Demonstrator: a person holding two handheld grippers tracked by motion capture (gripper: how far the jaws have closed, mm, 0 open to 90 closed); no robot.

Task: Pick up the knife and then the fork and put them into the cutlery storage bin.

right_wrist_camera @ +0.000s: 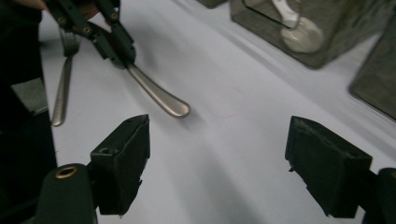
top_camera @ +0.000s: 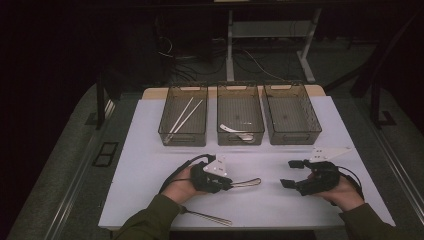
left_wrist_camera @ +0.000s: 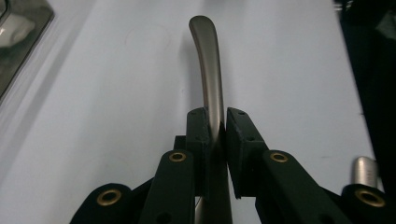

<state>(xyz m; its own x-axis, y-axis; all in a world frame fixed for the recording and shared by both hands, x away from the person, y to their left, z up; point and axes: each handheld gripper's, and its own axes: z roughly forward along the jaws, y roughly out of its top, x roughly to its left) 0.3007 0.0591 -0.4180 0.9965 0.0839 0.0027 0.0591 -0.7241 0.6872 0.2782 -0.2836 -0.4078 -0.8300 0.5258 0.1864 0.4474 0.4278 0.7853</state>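
My left gripper (top_camera: pixel 227 184) is shut on a metal utensil (top_camera: pixel 247 182) just above the white table. Its rounded handle end (left_wrist_camera: pixel 208 60) sticks out past the jaws, and its head is hidden behind them. In the right gripper view the same utensil (right_wrist_camera: pixel 159 95) slants down from the left gripper (right_wrist_camera: pixel 122 58) toward the tabletop. My right gripper (top_camera: pixel 287 173) rests at the right, its jaws wide open and turned toward the left one. Nothing lies between its pads (right_wrist_camera: pixel 123 158).
A metal fork (top_camera: pixel 205 216) lies near the table's front edge by the left forearm. Three translucent bins stand in a row at the back: the left bin (top_camera: pixel 183 116) holds chopsticks, the middle bin (top_camera: pixel 240 115) holds a white spoon (right_wrist_camera: pixel 299 32), and the right bin (top_camera: pixel 291 115) looks bare.
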